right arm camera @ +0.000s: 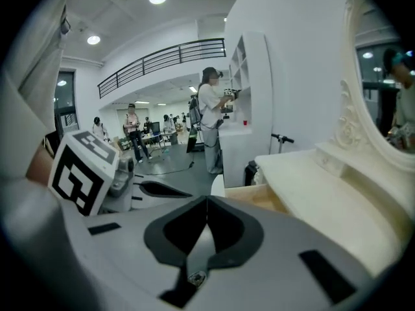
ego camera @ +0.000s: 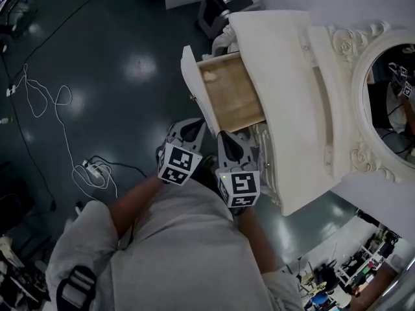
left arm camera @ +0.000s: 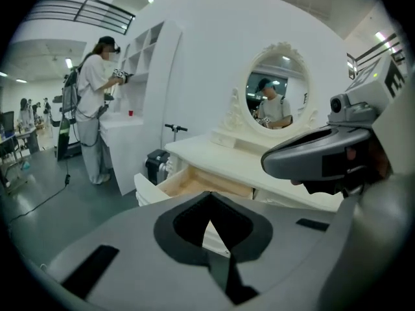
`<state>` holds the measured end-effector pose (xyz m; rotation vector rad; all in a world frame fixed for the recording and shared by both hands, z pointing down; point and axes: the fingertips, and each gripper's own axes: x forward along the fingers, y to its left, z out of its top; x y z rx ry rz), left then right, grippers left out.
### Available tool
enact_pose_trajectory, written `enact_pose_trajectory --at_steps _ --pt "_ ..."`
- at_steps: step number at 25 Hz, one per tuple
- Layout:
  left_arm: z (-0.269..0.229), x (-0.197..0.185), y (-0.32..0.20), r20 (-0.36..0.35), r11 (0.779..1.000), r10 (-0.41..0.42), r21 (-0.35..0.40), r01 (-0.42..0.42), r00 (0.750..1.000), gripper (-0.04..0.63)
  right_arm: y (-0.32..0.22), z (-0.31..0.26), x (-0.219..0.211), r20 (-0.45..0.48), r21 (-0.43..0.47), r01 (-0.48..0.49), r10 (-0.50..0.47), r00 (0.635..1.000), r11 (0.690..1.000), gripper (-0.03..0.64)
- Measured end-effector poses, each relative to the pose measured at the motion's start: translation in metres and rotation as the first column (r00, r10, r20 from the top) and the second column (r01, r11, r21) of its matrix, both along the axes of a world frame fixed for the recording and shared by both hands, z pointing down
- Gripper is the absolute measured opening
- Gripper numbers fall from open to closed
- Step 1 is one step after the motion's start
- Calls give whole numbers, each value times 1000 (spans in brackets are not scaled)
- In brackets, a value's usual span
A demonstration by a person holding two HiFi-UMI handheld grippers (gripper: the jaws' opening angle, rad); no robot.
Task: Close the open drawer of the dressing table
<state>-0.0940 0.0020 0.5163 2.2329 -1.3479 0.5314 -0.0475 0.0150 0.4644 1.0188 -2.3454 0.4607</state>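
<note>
The white dressing table stands at the right of the head view. Its drawer is pulled out to the left, showing a bare wooden inside behind a white front panel. My left gripper and right gripper hang side by side just below the drawer, both shut and holding nothing, clear of the drawer. In the left gripper view the drawer lies beyond the shut left gripper, with the right gripper alongside. From the right gripper the drawer shows ahead.
An oval mirror with a carved frame tops the table. White cables and a power strip lie on the dark floor at the left. A black case sits beyond the table. A person stands at a white shelf unit.
</note>
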Motion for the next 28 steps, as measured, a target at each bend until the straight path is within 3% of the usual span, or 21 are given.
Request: enact_pose_trajectory --at_steps 3,9,28 --pt "22 -15 -11 1 999 38 -28 -38 999 5 -8 4 -9 -7 -14 -49 49 999 999 15" --pt "76 -39 -22 81 984 152 -106 -143 985 5 -16 10 -12 -11 -31 -171 170 985 985 15" --pt "162 -36 -39 217 962 249 -168 -215 944 5 -14 30 12 -37 -89 -264 262 964 960 15"
